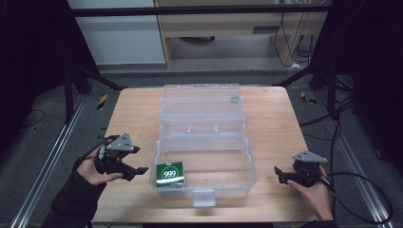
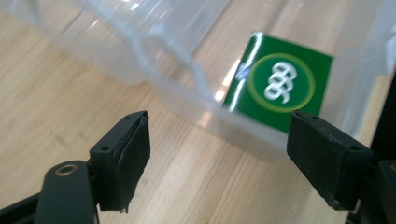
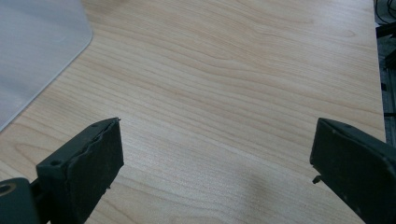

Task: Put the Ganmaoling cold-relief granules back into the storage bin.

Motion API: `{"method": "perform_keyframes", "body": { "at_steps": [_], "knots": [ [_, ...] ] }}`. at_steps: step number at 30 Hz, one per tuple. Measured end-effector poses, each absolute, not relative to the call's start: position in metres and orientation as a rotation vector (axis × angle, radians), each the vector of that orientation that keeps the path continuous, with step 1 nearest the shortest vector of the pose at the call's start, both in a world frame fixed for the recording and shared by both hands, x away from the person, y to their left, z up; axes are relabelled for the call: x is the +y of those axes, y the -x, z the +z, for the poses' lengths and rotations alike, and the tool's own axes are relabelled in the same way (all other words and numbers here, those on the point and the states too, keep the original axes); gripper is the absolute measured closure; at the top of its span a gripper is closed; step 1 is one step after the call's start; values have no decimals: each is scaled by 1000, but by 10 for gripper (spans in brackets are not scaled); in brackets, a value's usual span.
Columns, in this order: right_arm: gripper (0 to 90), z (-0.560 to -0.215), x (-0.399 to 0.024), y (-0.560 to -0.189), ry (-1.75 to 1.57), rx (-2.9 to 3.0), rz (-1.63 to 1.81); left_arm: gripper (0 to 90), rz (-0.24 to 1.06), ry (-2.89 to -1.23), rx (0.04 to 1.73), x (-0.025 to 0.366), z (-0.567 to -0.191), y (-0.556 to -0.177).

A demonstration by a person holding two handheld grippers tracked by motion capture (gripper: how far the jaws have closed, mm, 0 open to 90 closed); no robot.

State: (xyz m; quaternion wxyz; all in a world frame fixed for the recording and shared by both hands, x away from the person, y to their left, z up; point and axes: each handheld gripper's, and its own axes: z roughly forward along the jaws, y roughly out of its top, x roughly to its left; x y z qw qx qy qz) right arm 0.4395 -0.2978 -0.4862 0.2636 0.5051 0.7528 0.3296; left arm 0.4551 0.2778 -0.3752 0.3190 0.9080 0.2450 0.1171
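A clear plastic organiser box (image 1: 204, 142) stands open in the middle of the wooden table (image 1: 275, 123), its lid folded back. A small green carton marked 999 (image 1: 170, 174) lies inside its near left corner. My left gripper (image 1: 139, 160) is just left of the box and points at that corner, apart from it. In the left gripper view the jaws (image 2: 219, 149) stand apart over bare wood, with the green carton (image 2: 280, 86) behind the clear wall (image 2: 140, 51). My right gripper (image 1: 277, 174) rests right of the box, and its jaws (image 3: 217, 158) stand wide with nothing between them.
The box's front latch (image 1: 204, 197) hangs toward the table's near edge. A rounded corner of the clear box (image 3: 37, 46) shows at the upper left of the right gripper view. Dark frame legs and cables (image 1: 342, 114) surround the table.
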Motion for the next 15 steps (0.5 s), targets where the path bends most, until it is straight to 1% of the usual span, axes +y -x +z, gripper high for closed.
{"method": "perform_keyframes", "body": {
  "at_steps": [5, 6, 8, 12, 15],
  "knots": [
    [36, -488, -298, -439, -1370, 2033, 885, 210, 314, -2297, 803, 301, -405, -453],
    [40, -488, -299, -439, -1375, 2026, 881, 193, 314, -2280, 828, 305, -412, -453],
    [44, -488, -300, -438, -1378, 2015, 882, 191, 305, -2251, 886, 312, -426, -454],
    [45, -488, -303, -437, -1393, 1997, 879, 190, 326, -2232, 995, 323, -448, -459],
    [46, -490, -304, -436, -1404, 1990, 870, 192, 347, -2225, 1054, 330, -457, -463]
  ]
}}
